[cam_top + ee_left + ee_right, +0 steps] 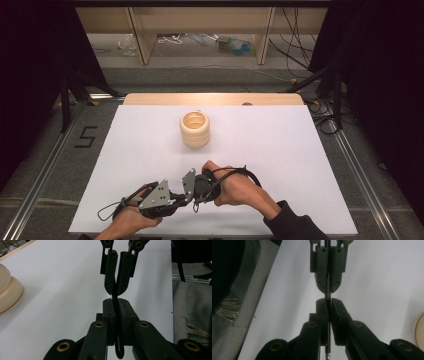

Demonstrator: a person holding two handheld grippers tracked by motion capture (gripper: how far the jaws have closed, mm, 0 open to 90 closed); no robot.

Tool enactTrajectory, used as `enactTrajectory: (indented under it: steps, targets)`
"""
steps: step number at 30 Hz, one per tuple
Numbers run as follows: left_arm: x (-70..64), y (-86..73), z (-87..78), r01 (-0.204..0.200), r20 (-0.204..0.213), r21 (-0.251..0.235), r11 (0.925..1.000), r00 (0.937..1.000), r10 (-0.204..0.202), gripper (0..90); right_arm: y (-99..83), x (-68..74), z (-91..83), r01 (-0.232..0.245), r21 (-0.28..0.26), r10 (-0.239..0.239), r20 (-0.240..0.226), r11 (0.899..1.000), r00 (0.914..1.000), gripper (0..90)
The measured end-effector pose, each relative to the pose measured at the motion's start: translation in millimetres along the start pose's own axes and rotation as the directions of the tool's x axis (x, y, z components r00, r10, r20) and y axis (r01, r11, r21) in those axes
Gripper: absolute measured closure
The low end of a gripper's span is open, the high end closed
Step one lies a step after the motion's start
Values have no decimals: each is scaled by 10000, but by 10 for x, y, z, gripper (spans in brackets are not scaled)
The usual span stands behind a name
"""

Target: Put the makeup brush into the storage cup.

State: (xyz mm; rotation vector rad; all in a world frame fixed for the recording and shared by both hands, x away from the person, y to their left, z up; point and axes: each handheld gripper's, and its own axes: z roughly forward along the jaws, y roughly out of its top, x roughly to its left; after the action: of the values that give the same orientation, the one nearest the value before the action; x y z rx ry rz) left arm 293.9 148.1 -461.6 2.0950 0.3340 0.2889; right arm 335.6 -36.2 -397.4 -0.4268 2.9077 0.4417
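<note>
ribbed cream stack | white tabletop | floor mark "5"

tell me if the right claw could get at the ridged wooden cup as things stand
Probably not yet: the right claw is shut on a thin black rod shared with the left claw, though bare table lies before the wooden cup.

Ridged cream vessel cropped at frame edge, thin black strip's lower end blurred

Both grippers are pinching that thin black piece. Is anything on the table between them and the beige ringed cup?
Nothing visible. The left gripper and right gripper are both shut on the thin black piece near the table's front edge. Bare white tabletop lies between them and the beige ringed cup.
</note>
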Motion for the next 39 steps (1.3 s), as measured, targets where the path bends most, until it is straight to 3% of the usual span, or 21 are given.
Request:
enactTrajectory:
  steps: [3,5,8,12,13,14,18,21,23,24,25,27,28,29,30,31,33,34,36,38,39]
  targets:
    - [14,-1,-14,23,-86,-27,10000,10000,-24,849,-8,-10,-40,-438,-125,441,308,9990,9985,754]
    - [29,1,-35,104,-203,-175,9998,9997,-108,849,-17,-38,-95,5,-334,10,451,9994,9990,685]
    - [62,5,-78,165,-443,-280,9995,9989,-178,849,-69,-70,-228,-353,-558,402,885,9978,9953,628]
    - [91,-10,-102,483,-746,-566,9972,9958,-524,849,-174,-115,-379,-1375,-1127,1530,1434,9841,9778,526]
    - [99,-10,-107,534,-838,-595,9968,9948,-583,849,-194,-140,-404,-1327,-1410,1548,1596,9811,9750,505]
    - [106,-9,-117,552,-966,-581,9968,9935,-606,849,-210,-149,-430,-1551,-1715,1860,1825,9729,9655,470]
    - [146,-29,-128,953,-1223,-797,9923,9870,-1046,848,-237,-172,-498,-2632,-2968,3296,2014,9179,9224,399]
    - [182,-49,-143,1151,-1557,-857,9896,9795,-1274,848,-273,-186,-525,-3370,-3801,4279,1852,8613,8847,378]
    - [202,-51,-160,1203,-1753,-1003,9877,9750,-1365,848,-313,-191,-525,-3948,-4204,4948,1593,8169,8543,350]
    - [205,-49,-168,1187,-1860,-1013,9878,9731,-1360,848,-344,-188,-514,-4303,-4378,5380,1556,7894,8285,321]
    - [207,-49,-171,1231,-1926,-1081,9865,9709,-1423,848,-359,-185,-509,-4470,-4424,5579,1570,7775,8150,314]
    - [217,-45,-180,1235,-2001,-1150,9857,9690,-1447,848,-403,-181,-498,-4622,-4485,5773,1594,7650,8008,302]
    - [212,-46,-182,1381,-2072,-1242,9826,9648,-1618,848,-422,-176,-499,-4768,-4553,5958,1599,7520,7870,286]
    - [230,-43,-191,1169,-2107,-1244,9853,9673,-1414,848,-444,-172,-506,-4881,-4615,6108,1602,7408,7754,281]
    - [219,-45,-191,1426,-2157,-1358,9804,9616,-1697,848,-468,-171,-518,-4963,-4753,6268,1623,7265,7621,280]
    - [229,-41,-197,1265,-2198,-1425,9817,9630,-1559,848,-491,-167,-535,-5136,-4857,6453,1470,7073,7497,274]
    - [223,-38,-206,1440,-2311,-1587,9768,9564,-1785,847,-535,-164,-561,-5363,-5071,6742,1279,6748,7274,254]
    - [232,-36,-213,1371,-2341,-1645,9768,9566,-1737,848,-553,-154,-566,-5530,-5170,6922,1124,6534,7128,253]
    - [232,-36,-219,1508,-2413,-1783,9724,9513,-1918,848,-590,-138,-539,-5779,-5367,7171,756,6148,6928,252]
    - [234,-39,-223,1611,-2464,-1852,9694,9473,-2046,847,-610,-109,-505,-6083,-5296,7396,550,5912,6709,252]
    - [243,-37,-227,1537,-2505,-1908,9695,9473,-1995,848,-618,-101,-484,-6108,-5290,7411,524,5891,6694,252]
